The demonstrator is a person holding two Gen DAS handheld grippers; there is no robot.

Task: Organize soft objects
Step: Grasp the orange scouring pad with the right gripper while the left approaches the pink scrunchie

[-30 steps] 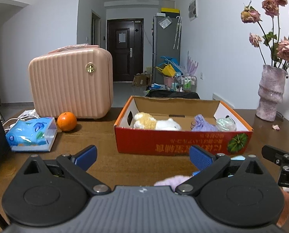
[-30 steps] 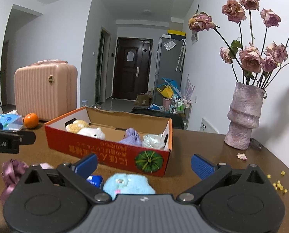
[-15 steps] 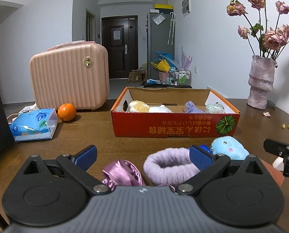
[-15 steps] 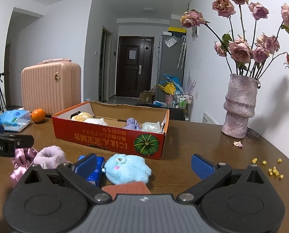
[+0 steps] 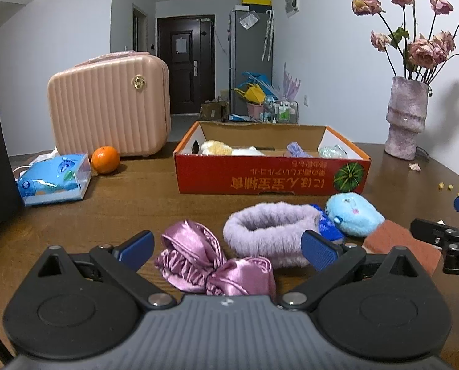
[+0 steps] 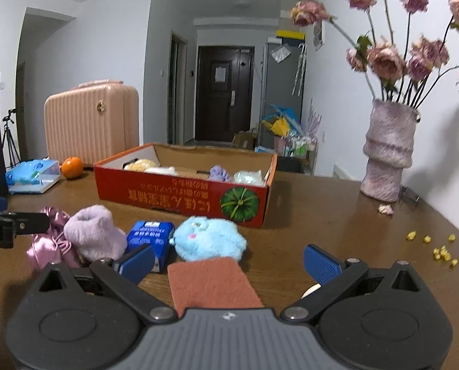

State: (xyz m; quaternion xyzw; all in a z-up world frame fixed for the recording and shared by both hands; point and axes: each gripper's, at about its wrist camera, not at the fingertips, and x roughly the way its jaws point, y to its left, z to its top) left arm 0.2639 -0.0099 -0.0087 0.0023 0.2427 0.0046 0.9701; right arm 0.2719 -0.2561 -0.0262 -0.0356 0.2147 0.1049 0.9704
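A red cardboard box (image 5: 269, 177) (image 6: 180, 189) stands mid-table with several soft items inside. In front of it lie a pink satin scrunchie (image 5: 198, 259) (image 6: 49, 234), a fluffy lilac band (image 5: 269, 231) (image 6: 92, 234), a small blue packet (image 6: 151, 240), a light-blue plush (image 5: 352, 214) (image 6: 209, 239) and a rust-brown cloth (image 5: 399, 243) (image 6: 212, 282). My left gripper (image 5: 228, 248) is open just behind the scrunchie. My right gripper (image 6: 228, 260) is open over the brown cloth, empty.
A pink hard case (image 5: 109, 108), an orange (image 5: 105, 159) and a blue tissue pack (image 5: 54, 178) sit at the left. A vase of dried roses (image 6: 386, 154) stands at the right, with yellow crumbs (image 6: 439, 246) on the wood table (image 5: 121, 209).
Both grippers have drawn back from the box. The scrunchie, lilac band, plush and brown cloth have come into fuller view in front of them.
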